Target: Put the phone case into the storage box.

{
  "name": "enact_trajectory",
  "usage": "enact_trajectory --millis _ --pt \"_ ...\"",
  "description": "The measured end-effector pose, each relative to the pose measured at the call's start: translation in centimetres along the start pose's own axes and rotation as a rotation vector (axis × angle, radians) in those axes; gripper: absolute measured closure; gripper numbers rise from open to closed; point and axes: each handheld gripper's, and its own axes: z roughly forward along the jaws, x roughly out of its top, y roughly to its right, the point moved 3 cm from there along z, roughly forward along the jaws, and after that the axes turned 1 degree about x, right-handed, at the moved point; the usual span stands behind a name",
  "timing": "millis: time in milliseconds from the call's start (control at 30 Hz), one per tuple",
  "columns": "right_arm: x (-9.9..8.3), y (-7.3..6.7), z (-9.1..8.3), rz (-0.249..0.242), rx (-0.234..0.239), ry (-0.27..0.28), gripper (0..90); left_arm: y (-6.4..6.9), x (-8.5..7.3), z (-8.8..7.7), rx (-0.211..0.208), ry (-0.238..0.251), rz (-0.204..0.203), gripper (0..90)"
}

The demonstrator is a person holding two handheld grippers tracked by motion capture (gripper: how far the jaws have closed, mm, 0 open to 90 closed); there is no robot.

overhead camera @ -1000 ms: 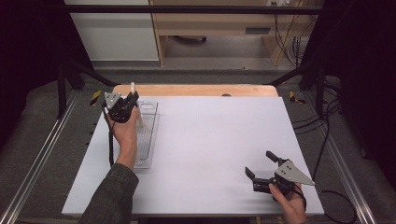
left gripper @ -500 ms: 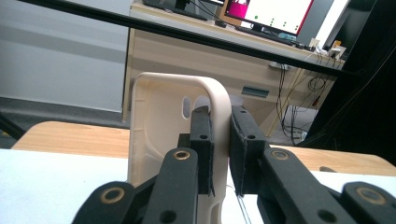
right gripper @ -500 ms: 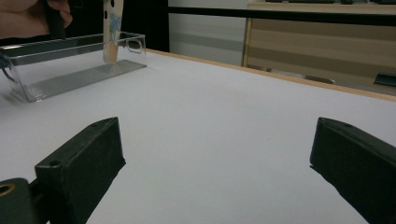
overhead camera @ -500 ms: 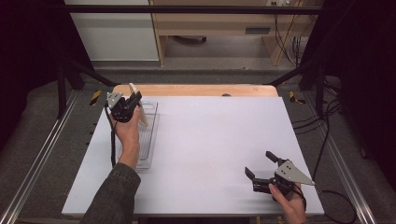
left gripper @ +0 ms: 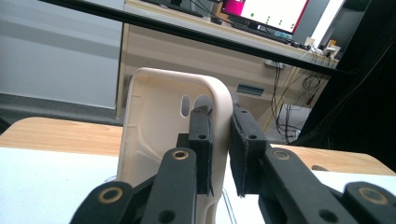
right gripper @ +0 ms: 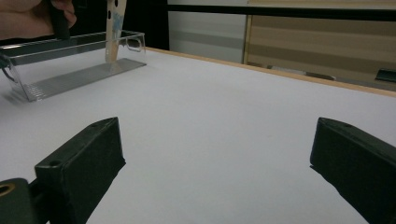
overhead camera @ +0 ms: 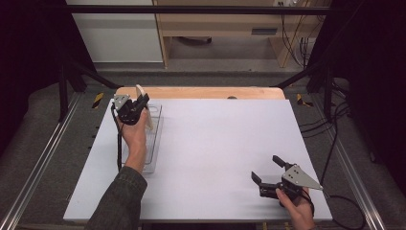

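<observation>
Gripping a cream plastic phone case (left gripper: 159,135) by its rim, the left tool (overhead camera: 135,106) holds it upright over the far end of a clear plastic tray (overhead camera: 155,143) at the bench's (overhead camera: 215,143) left side. Its 2 jaws are clamped on the case's edge. The right tool (overhead camera: 269,168) rests low near the bench's near right corner, jaws spread wide with nothing between them, well apart from the tray.

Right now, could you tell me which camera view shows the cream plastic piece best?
The left gripper view: the cream plastic piece is close, its rim pinched by the left gripper. The high view shows it small above the clear tray; the right gripper view, distant.
</observation>
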Motion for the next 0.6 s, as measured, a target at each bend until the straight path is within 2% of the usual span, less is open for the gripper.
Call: enact_trajectory --millis 167,333,400,600 --pt "-0.05 -0.01 0.04 0.004 0.000 -0.003 2.7 -0.07 0.01 0.11 -0.002 0.001 -0.015 78.9" --pt "-0.05 -0.03 0.04 0.004 -0.001 -0.005 2.6 -0.15 0.05 0.13 -0.002 0.002 -0.012 78.8" --pt "-0.06 -0.05 0.07 0.005 -0.001 -0.006 2.6 -0.21 0.04 0.18 -0.004 0.004 -0.026 78.7" --pt "-0.06 -0.04 0.05 0.005 -0.001 -0.005 2.6 -0.16 0.06 0.34 -0.002 0.002 -0.024 78.5"
